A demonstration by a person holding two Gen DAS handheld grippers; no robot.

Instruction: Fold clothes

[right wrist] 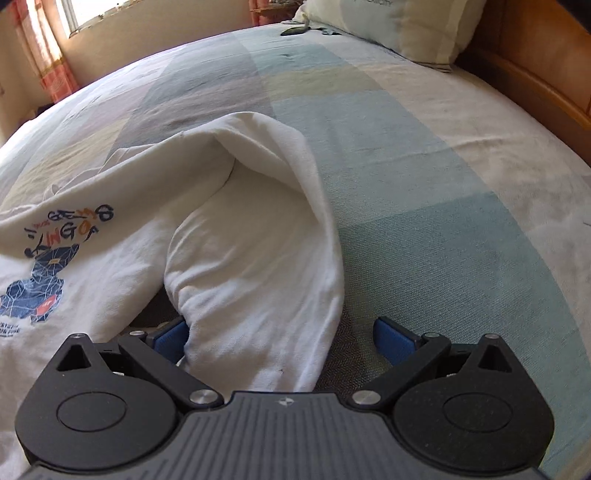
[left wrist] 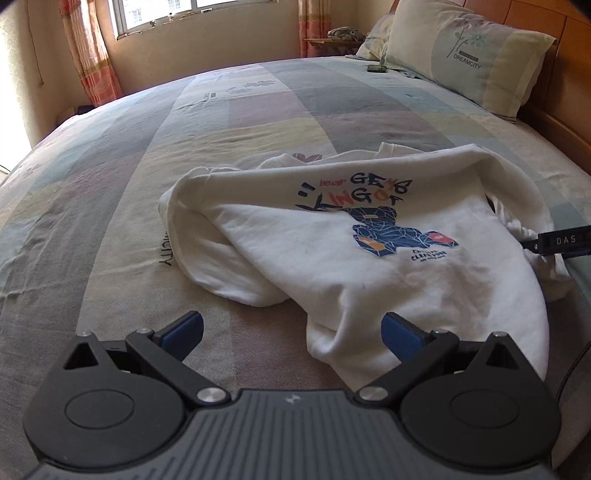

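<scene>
Nearest in the left wrist view, the left gripper [left wrist: 291, 334] hangs low over the bed [left wrist: 110, 206] with its blue-padded fingers [left wrist: 186, 330] spread wide and nothing between them; the near hem of the white sweatshirt [left wrist: 332, 251] lies just beside the right finger. In the right wrist view, the right gripper [right wrist: 280, 341] also has its fingers [right wrist: 393, 339] wide apart, and a white sleeve [right wrist: 255, 266] of the sweatshirt [right wrist: 122, 236] drapes down between them, lying against the left pad without being pinched.

The sweatshirt lies crumpled on the near right part of the bed, printed side up, showing a blue bear graphic [left wrist: 391, 232] under coloured lettering. At its right edge, the dark tip of the right gripper [left wrist: 561, 242] touches the cloth.

Beyond it stretches the pastel patchwork bedspread. At the far right a pillow [left wrist: 465, 55] leans against the wooden headboard [left wrist: 554, 122], with a small dark object [left wrist: 376, 68] beside it. Farthest off are a window [left wrist: 166, 14] and orange checked curtains [left wrist: 88, 48].
</scene>
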